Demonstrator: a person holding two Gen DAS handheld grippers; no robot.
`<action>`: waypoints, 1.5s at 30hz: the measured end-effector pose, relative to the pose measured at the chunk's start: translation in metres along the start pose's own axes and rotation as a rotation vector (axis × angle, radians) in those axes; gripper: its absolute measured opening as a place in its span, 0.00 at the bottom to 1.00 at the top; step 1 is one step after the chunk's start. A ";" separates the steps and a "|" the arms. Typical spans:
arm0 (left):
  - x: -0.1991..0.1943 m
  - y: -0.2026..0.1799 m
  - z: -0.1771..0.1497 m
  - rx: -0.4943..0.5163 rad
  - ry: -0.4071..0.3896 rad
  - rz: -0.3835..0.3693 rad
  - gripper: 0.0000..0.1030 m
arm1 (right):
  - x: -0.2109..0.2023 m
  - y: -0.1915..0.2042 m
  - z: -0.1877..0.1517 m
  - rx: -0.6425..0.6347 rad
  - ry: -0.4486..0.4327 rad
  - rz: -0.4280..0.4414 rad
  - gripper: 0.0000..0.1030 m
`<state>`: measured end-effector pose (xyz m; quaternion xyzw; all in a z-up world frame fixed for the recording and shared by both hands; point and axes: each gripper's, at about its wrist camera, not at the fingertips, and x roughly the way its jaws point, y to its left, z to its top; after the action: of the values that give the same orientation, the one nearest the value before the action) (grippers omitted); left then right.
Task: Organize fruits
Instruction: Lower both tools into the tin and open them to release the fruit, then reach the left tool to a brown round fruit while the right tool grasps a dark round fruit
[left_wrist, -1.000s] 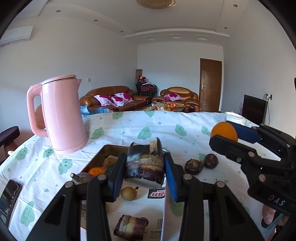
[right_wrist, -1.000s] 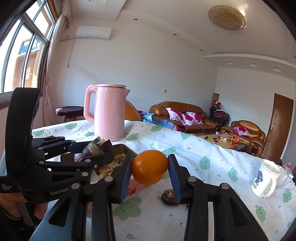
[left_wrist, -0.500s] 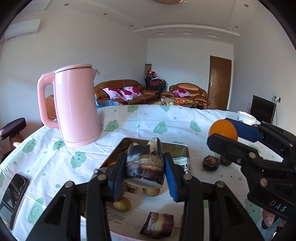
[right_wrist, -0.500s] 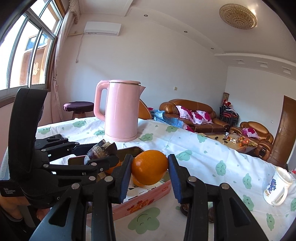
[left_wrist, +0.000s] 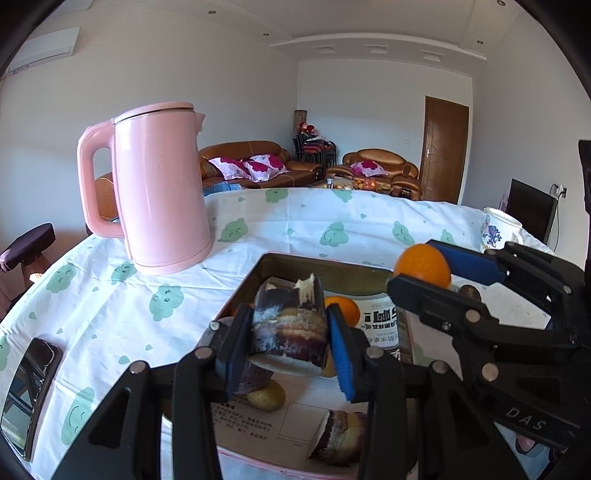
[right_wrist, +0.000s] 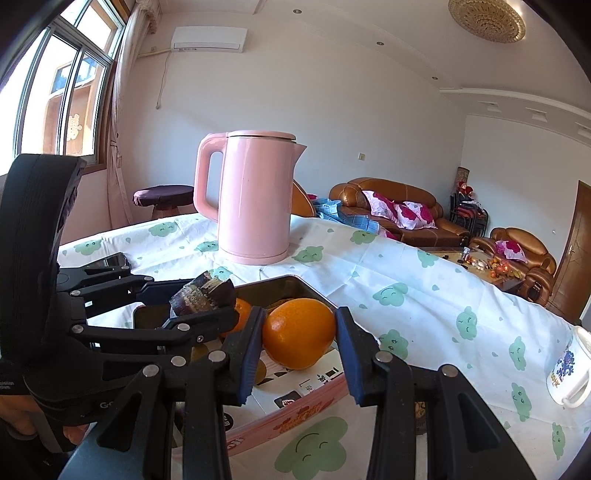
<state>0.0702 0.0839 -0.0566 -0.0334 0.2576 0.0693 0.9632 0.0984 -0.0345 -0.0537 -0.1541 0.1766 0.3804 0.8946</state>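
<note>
1. Left wrist view: the left gripper (left_wrist: 290, 343) pinches a sugarcane piece (left_wrist: 291, 328) between its blue pads, holding it above the box (left_wrist: 328, 267), a shallow tin lined with printed paper.
2. Under the held piece lie a small orange (left_wrist: 347, 308) at 1 o'clock, a kiwi (left_wrist: 266, 395) at 7 o'clock and a second cane piece (left_wrist: 338, 435) at 5 o'clock, near the box's front edge.
3. At 3 o'clock the right gripper (left_wrist: 436, 273) clamps an orange (left_wrist: 423, 264) over the box's right rim; a dark round fruit (left_wrist: 469, 293) shows just behind its fingers, outside the box.
4. The pink kettle (left_wrist: 159, 188) stands at 10 o'clock, just beyond the box's far left corner; bare tablecloth (left_wrist: 110, 314) lies between it and a phone (left_wrist: 29, 391) at 8 o'clock by the table edge.
5. A mug (left_wrist: 496, 229) sits at 2 o'clock near the far right table edge.
6. Right wrist view: the right gripper (right_wrist: 299, 336) is closed on the orange (right_wrist: 299, 332), above the box's near right rim (right_wrist: 295, 417).
7. At 9 o'clock the left gripper (right_wrist: 195, 302) grips the sugarcane piece (right_wrist: 203, 295) over the box's left part.
8. The kettle (right_wrist: 255, 199) is at 12 o'clock past the box; open cloth (right_wrist: 443, 314) runs right to the mug (right_wrist: 569, 373) at 3 o'clock.
</note>
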 end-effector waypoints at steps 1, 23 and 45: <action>0.001 0.000 -0.001 0.006 0.004 0.001 0.41 | 0.002 0.000 -0.001 0.001 0.007 0.001 0.40; 0.002 -0.003 -0.002 0.075 0.015 0.017 0.41 | 0.035 -0.010 -0.014 0.047 0.156 0.055 0.40; -0.027 -0.035 0.014 0.076 -0.091 -0.051 0.93 | -0.034 -0.084 -0.017 0.075 0.129 -0.181 0.61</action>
<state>0.0591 0.0471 -0.0303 0.0000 0.2152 0.0366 0.9759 0.1347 -0.1191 -0.0422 -0.1601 0.2331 0.2807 0.9172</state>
